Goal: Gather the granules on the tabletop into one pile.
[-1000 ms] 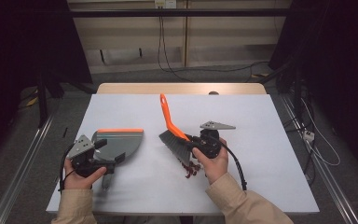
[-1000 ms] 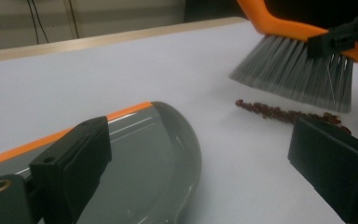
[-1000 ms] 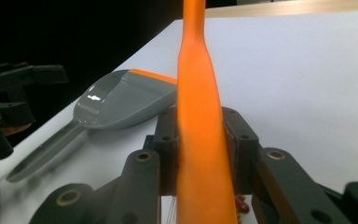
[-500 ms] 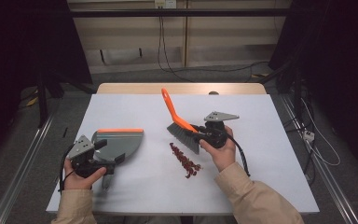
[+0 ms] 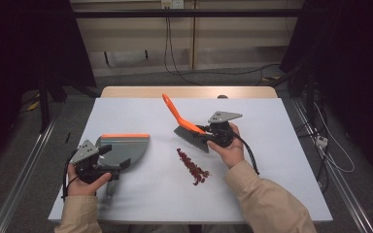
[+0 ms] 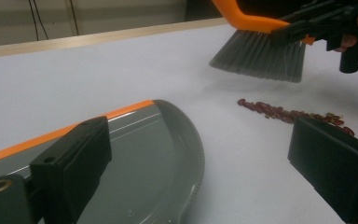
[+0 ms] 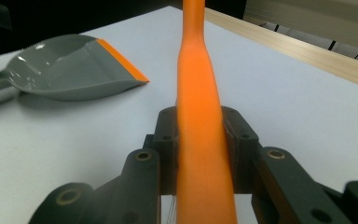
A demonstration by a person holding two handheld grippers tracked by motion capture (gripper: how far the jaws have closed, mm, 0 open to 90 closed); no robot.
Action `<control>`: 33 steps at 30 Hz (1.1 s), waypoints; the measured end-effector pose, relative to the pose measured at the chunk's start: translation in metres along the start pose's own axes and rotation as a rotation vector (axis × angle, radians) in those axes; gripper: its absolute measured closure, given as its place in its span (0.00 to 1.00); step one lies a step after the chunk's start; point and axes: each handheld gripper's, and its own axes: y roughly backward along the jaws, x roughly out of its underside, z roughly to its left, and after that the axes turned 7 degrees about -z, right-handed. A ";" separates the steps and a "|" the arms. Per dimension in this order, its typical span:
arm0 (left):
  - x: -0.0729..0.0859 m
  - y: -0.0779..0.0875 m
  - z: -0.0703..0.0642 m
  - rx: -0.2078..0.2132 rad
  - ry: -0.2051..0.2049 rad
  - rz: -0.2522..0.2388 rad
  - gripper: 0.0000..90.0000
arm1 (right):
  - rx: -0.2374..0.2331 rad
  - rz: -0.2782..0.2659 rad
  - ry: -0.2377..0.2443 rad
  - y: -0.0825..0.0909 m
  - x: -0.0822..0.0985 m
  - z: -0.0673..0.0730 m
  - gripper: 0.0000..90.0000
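A grey dustpan (image 5: 128,145) with an orange lip lies at the left of the white table (image 5: 281,165). My left gripper (image 5: 115,158) stands open over its near part, jaws wide apart; the pan (image 6: 158,154) runs under the left jaw. My right gripper (image 5: 206,132) is shut on the orange handle of a hand brush (image 5: 190,137), whose grey bristles hang just beyond a line of small dark red bits (image 5: 193,166). In the left gripper view the brush (image 6: 261,56) hovers behind the red bits (image 6: 289,112). The handle (image 7: 198,93) is clamped in my right gripper (image 7: 200,140), with the dustpan (image 7: 65,70) beyond.
A wooden strip (image 5: 189,92) edges the table's far side. Cables (image 5: 175,53) hang at the wall behind. Metal rails (image 5: 24,165) run along the floor on both sides. Bare table lies right of the brush and in front of the red bits.
My right gripper has carried the brush away from me and to the right, off the red bits, which now lie in the open. The left gripper and dustpan have stayed put.
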 end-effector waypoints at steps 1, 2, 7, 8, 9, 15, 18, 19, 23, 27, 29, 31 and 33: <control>0.000 0.000 0.000 -0.001 -0.001 0.001 0.07 | -0.005 0.002 0.012 -0.003 0.001 -0.001 0.79; 0.000 0.001 0.001 -0.002 -0.001 -0.001 0.07 | -0.015 0.005 0.022 -0.006 0.001 -0.002 0.79; 0.000 0.001 0.002 -0.006 0.004 -0.002 0.07 | -0.062 0.002 0.126 -0.021 0.002 -0.006 0.79; 0.000 0.001 0.003 -0.009 0.004 -0.002 0.07 | -0.075 0.004 0.144 -0.024 0.003 -0.007 0.79; 0.001 0.001 0.003 -0.010 0.007 -0.003 0.07 | -0.090 0.006 0.172 -0.026 0.003 -0.007 0.79; 0.001 0.003 0.004 -0.018 0.012 -0.002 0.07 | -0.183 0.028 0.242 -0.032 0.008 0.000 0.79; 0.001 0.004 0.005 -0.020 0.010 0.000 0.07 | -0.237 0.059 0.271 -0.029 0.008 0.006 0.78; 0.002 0.004 0.004 -0.021 0.010 0.000 0.07 | -0.248 0.070 0.285 -0.028 0.008 0.008 0.78; 0.001 0.005 0.004 -0.024 0.012 -0.002 0.07 | -0.291 0.112 0.320 -0.023 0.009 0.015 0.77; 0.002 0.005 0.004 -0.024 0.014 -0.003 0.07 | -0.310 0.128 0.331 -0.017 0.013 0.020 0.77; 0.001 0.006 0.005 -0.025 0.008 -0.001 0.07 | -0.316 0.130 0.327 -0.014 0.015 0.022 0.76; 0.001 0.007 0.005 -0.026 0.012 -0.006 0.07 | -0.317 0.135 0.329 -0.010 0.017 0.024 0.76; 0.001 0.007 0.005 -0.028 0.013 -0.008 0.07 | -0.320 0.140 0.337 -0.006 0.018 0.026 0.76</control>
